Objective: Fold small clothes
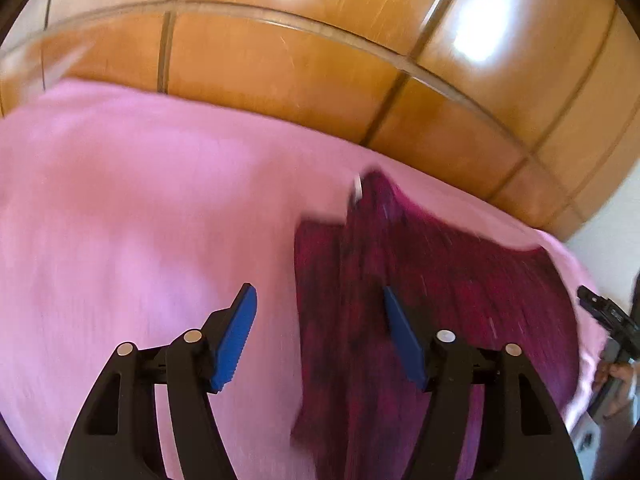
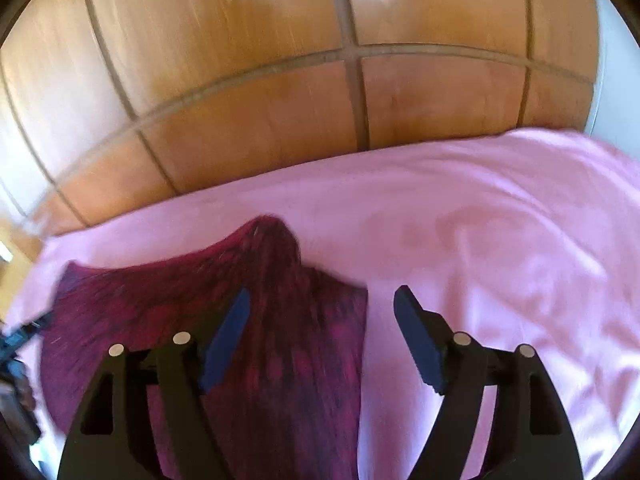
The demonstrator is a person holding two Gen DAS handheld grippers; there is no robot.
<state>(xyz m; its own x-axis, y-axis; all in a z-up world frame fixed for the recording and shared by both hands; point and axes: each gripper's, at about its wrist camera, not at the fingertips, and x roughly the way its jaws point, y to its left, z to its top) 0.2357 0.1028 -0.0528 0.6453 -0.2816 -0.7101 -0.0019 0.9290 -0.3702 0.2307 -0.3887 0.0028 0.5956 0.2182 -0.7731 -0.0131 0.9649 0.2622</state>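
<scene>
1. The left tongs (image 1: 318, 300) gape wide, nothing pinched; the right blue pad sits over the garment (image 1: 432, 292), the left over bare sheet (image 1: 140, 208).
2. The right tongs (image 2: 322, 300) also stand wide and empty, straddling the garment's right edge.
3. The dark magenta garment lies on the pink sheet near its far edge, a ridge humped up through its middle, sides spread flat.
4. Judged from that: some layering looks started, yet the hump and loose spread say the fold is unfinished; it wants flattening and at least one more fold.
5. Behind stands a wooden wardrobe (image 2: 260, 100). Blur hides finer detail.
</scene>
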